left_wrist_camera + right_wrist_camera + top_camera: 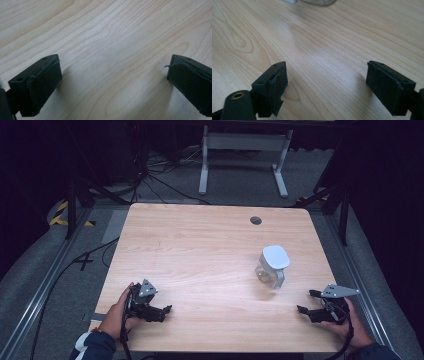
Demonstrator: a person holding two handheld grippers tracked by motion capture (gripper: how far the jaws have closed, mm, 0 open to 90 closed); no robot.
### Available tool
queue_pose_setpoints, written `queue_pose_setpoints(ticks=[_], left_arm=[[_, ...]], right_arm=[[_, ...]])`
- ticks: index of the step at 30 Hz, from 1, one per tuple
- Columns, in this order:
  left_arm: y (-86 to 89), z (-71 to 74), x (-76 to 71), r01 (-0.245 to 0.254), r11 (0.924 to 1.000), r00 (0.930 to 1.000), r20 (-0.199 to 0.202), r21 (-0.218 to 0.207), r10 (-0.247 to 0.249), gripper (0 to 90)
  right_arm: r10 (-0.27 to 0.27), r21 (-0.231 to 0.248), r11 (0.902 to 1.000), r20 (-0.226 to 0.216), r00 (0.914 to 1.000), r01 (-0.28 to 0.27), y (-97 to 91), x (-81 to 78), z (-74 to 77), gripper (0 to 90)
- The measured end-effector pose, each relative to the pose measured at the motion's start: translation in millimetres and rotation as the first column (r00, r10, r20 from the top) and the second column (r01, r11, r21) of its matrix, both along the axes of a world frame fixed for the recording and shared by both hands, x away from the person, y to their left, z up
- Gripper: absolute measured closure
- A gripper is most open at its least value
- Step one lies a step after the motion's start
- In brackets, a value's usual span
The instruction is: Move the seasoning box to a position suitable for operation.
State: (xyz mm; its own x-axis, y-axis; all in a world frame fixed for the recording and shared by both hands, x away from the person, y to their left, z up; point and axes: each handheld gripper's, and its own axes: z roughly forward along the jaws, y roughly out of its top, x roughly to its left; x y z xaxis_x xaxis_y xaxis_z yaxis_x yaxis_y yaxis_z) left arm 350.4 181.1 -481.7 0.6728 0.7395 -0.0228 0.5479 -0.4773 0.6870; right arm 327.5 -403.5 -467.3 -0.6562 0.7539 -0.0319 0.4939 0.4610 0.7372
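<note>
A clear jug (271,268) with a white lid and a grey handle stands right of the middle of the wooden table (200,245). My left gripper (165,310) rests low at the front left, held by a hand, jaws wide apart with bare wood between them (113,75). At the front right my right gripper (302,309) points left, open, a little short of the jug. In the right gripper view my jaws (327,86) frame empty wood, and the jug's base (317,2) peeks in at the top edge.
A round cable hole (256,220) sits near the table's far edge. Beyond the table stand a white frame (243,155) and loose cables on a grey floor. Black stand legs flank both sides.
</note>
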Motion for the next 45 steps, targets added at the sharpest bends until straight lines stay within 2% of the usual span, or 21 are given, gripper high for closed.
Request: queue_pose_setpoints(ticks=[1,3,6,11,14,19,20,24,27,28,29,31,32,33,36,37,40,43,44,45], left_arm=[[-0.7,1.1,1.2,0.007,0.9999,1.0000,-0.005,0.011,-0.007,0.0],[-3.0,0.4,1.1,-0.011,0.9999,0.9999,-0.002,0.004,0.011,0.0],[-3.3,0.1,1.4,-0.011,0.9999,0.9999,0.000,0.000,0.011,0.0],[-2.0,1.1,2.7,0.020,0.9997,0.9998,0.001,0.011,-0.020,0.0],[-3.2,0.1,4.8,0.039,0.9992,0.9992,0.005,0.000,-0.039,0.2],[-6.1,0.5,9.9,0.079,0.9969,0.9969,0.008,0.005,-0.079,0.1],[-6.9,1.5,10.6,0.084,0.9964,0.9965,-0.003,0.010,-0.084,0.1],[-9.3,0.3,11.7,0.082,0.9966,0.9966,0.008,0.001,-0.082,0.1],[-9.4,0.4,11.7,0.083,0.9966,0.9965,0.009,0.001,-0.083,0.2],[-9.4,0.4,11.7,0.082,0.9967,0.9966,0.009,0.002,-0.082,0.2],[-9.4,0.4,11.7,0.083,0.9966,0.9965,0.009,0.001,-0.083,0.2],[-9.4,0.4,11.7,0.082,0.9966,0.9966,0.008,0.001,-0.082,0.3],[-9.5,0.4,11.7,0.082,0.9966,0.9966,0.009,0.001,-0.082,0.3],[-9.6,0.4,11.7,0.082,0.9966,0.9966,0.009,0.001,-0.082,0.3],[-9.5,0.4,11.7,0.082,0.9966,0.9966,0.009,0.001,-0.082,0.3],[-9.6,0.4,11.7,0.082,0.9966,0.9966,0.010,0.001,-0.082,0.3],[-9.6,0.4,11.6,0.082,0.9966,0.9966,0.009,0.001,-0.082,0.3],[-9.5,0.4,11.7,0.083,0.9966,0.9965,0.009,0.001,-0.083,0.3],[-9.5,0.4,11.7,0.082,0.9966,0.9966,0.009,0.001,-0.082,0.3],[-9.5,0.4,11.7,0.082,0.9966,0.9966,0.009,0.001,-0.082,0.3]], right_arm=[[0.002,0.000,1.0000,0.000,1.0000,-0.002,-0.2,0.0,0.0,17.2],[0.004,-0.001,1.0000,0.000,1.0000,-0.004,-0.4,0.1,0.0,17.1],[0.011,-0.003,0.9999,0.001,0.9999,-0.011,-0.6,0.8,0.1,17.0],[0.012,-0.007,0.9999,-0.003,0.9999,-0.012,-0.2,1.3,0.7,17.0],[0.012,-0.008,0.9999,-0.007,0.9999,-0.012,0.2,1.9,1.0,17.0],[0.011,-0.017,0.9998,-0.016,0.9998,-0.011,1.2,2.9,2.1,17.1],[0.009,-0.019,0.9998,-0.018,0.9998,-0.009,1.4,2.8,2.4,17.4],[0.011,-0.020,0.9997,-0.019,0.9998,-0.011,2.2,2.4,3.1,21.3],[0.016,-0.030,0.9994,0.008,0.9998,-0.016,4.1,1.8,5.6,37.6],[0.016,-0.030,0.9994,0.008,0.9998,-0.016,4.1,1.8,5.6,37.6],[0.012,-0.038,0.9992,0.017,0.9998,-0.012,4.9,1.8,6.4,41.3],[0.008,-0.034,0.9994,0.035,0.9994,-0.007,6.0,3.1,10.0,55.2],[-0.007,-0.029,0.9995,0.051,0.9987,0.008,6.8,6.3,15.8,67.1],[-0.007,-0.029,0.9995,0.051,0.9987,0.008,6.8,6.3,15.8,67.1],[-0.032,0.008,0.9995,0.086,0.9958,0.031,7.1,15.8,26.3,86.3],[-0.036,0.020,0.9992,0.094,0.9949,0.035,7.3,19.6,29.1,89.1],[-0.055,0.031,0.9982,0.123,0.9909,0.052,10.1,34.3,37.1,89.8],[-0.061,0.037,0.9977,0.128,0.9899,0.057,13.6,43.7,42.3,89.9],[-0.062,0.040,0.9976,0.143,0.9878,0.057,18.0,52.6,47.7,89.9],[-0.062,0.040,0.9976,0.143,0.9878,0.057,18.0,52.6,47.7,89.9]])
